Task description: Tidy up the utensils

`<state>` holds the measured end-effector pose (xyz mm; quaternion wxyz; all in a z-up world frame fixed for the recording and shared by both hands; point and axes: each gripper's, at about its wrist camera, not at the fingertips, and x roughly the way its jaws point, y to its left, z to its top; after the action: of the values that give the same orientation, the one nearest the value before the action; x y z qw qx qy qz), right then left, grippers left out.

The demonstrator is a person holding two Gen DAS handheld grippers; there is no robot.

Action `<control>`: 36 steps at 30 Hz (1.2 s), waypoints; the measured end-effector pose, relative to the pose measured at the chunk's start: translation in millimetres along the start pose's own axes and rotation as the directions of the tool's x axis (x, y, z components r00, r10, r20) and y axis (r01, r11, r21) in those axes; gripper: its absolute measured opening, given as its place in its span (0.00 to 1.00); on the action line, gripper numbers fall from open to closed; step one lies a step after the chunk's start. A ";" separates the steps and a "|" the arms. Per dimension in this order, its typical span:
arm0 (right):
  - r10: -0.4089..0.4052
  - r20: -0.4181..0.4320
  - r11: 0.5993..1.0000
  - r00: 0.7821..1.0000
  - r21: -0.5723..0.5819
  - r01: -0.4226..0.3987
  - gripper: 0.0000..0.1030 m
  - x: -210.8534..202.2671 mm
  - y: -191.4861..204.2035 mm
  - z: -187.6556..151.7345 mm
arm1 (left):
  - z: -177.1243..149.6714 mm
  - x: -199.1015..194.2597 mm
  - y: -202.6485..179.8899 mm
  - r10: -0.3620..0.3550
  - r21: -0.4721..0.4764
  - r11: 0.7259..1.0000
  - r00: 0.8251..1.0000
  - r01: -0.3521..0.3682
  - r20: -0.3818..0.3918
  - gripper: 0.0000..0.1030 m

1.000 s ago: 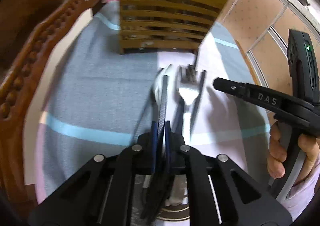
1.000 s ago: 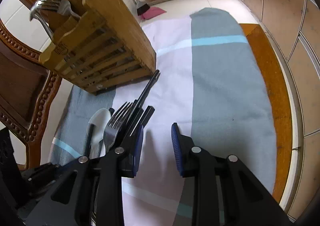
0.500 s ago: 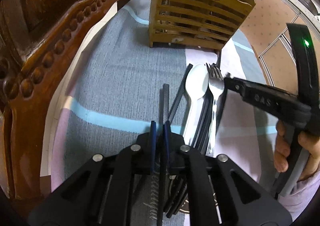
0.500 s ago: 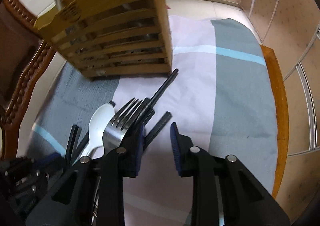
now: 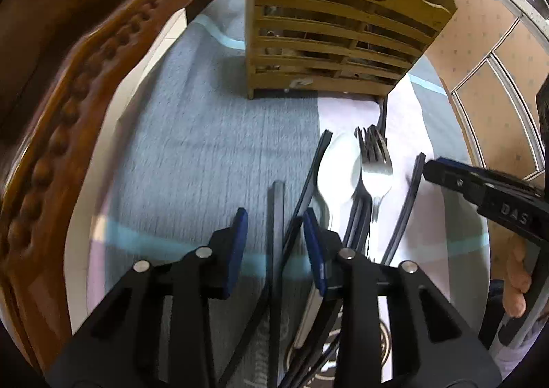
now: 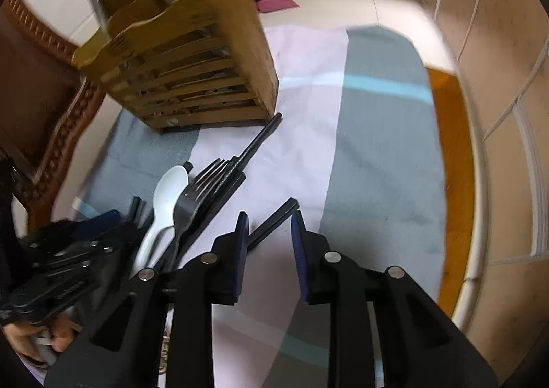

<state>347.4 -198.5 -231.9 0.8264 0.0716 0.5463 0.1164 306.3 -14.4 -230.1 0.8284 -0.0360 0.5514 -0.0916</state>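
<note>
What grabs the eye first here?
The wooden rack stands at the far end of the striped cloth, with cutlery handles poking out. Nearer, a white spoon, a fork and black chopsticks lie in a heap, between both open grippers.

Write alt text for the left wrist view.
The left gripper hangs open over a black chopstick lying on a grey and pink cloth. To its right lie more chopsticks, a white spoon and a fork, with the right gripper reaching in. A slatted wooden holder stands behind.
</note>
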 end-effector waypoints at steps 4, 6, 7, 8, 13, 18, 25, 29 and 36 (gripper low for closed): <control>0.054 -0.031 0.994 0.998 0.092 -0.051 0.25 8.4 -17.5 5.1 | 10.9 8.5 -3.7 0.003 0.017 1.000 1.000 -0.003 -0.013 0.20; 0.064 -0.044 0.992 0.997 0.108 -0.059 0.25 12.4 -18.3 6.5 | 15.3 13.2 -3.8 -0.002 0.002 1.000 1.000 0.002 -0.019 0.07; 0.070 -0.051 0.992 0.996 0.110 -0.064 0.25 14.8 -17.6 7.1 | 15.4 16.7 -2.1 -0.011 -0.008 1.000 1.000 0.011 -0.029 0.07; 0.069 -0.057 0.992 0.996 0.106 -0.063 0.25 17.2 -15.0 7.6 | 14.7 16.7 -2.0 -0.013 -0.008 1.000 1.000 0.013 -0.022 0.07; -0.005 -0.046 0.998 0.999 0.064 0.007 0.25 26.6 6.3 15.0 | 8.6 14.7 0.0 -0.010 -0.003 1.000 1.000 0.010 -0.026 0.07; -0.112 -0.006 0.993 0.994 -0.026 0.112 0.22 33.7 27.1 15.9 | 10.6 15.6 -3.5 0.012 0.014 1.000 0.999 -0.012 -0.032 0.08; -0.124 0.026 0.986 0.992 -0.109 0.127 0.00 18.1 33.3 11.8 | 17.2 17.6 -23.2 0.022 0.017 1.000 0.999 -0.022 -0.034 0.07; -0.091 0.011 0.989 0.996 -0.115 0.092 0.01 6.9 21.9 10.6 | 16.0 12.6 -12.3 0.019 0.009 1.000 0.999 -0.018 -0.043 0.07; 0.040 -0.080 0.999 0.996 0.027 -0.038 0.20 27.3 9.3 18.4 | 22.9 15.5 -9.0 0.029 0.008 1.000 0.999 -0.028 -0.044 0.08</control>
<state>373.5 -182.0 -246.5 0.8002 0.0880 0.5791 0.1285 332.2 -27.1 -233.8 0.8175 -0.0231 0.5694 -0.0826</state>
